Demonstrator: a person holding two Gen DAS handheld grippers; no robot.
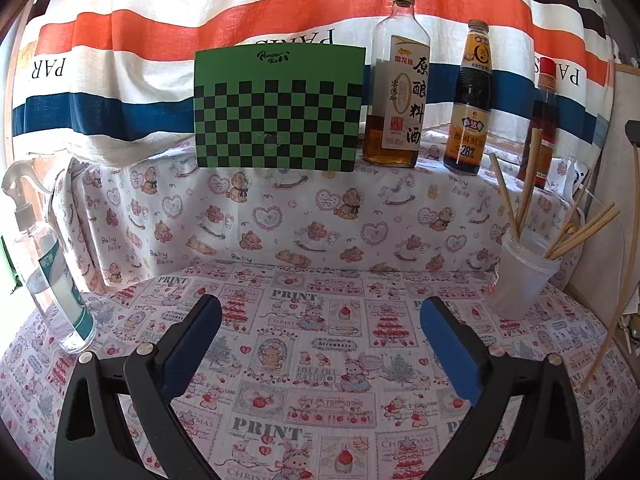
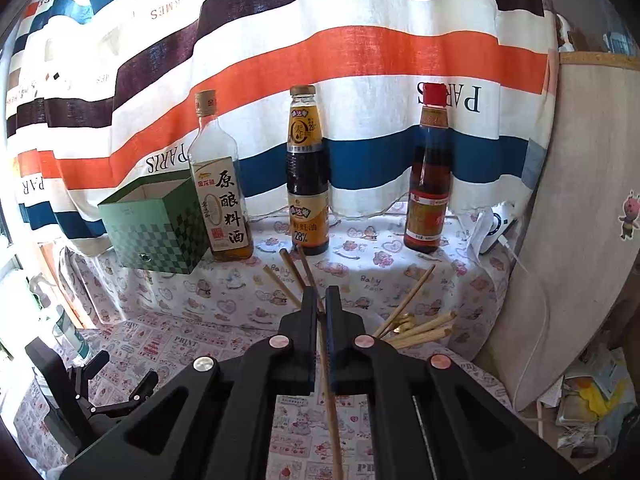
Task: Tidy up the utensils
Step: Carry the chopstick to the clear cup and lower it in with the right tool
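Note:
My right gripper (image 2: 320, 300) is shut on a wooden chopstick (image 2: 330, 400) that runs down between its jaws. The same chopstick (image 1: 618, 276) hangs nearly upright at the right edge of the left wrist view, beside a translucent plastic cup (image 1: 520, 276). The cup holds several chopsticks (image 1: 580, 232). In the right wrist view their tips (image 2: 416, 332) fan out just behind my right gripper, which hides the cup. My left gripper (image 1: 320, 320) is open and empty, low over the patterned tablecloth (image 1: 320, 380), left of the cup. It also shows in the right wrist view (image 2: 100, 404).
A green checkered box (image 1: 280, 108) stands on the raised ledge at the back, with three sauce bottles (image 1: 400, 88) (image 1: 470, 100) (image 1: 542, 120) to its right. A clear spray bottle (image 1: 48, 272) stands at the left. A striped curtain (image 1: 200, 20) hangs behind. A board (image 2: 580, 200) closes the right side.

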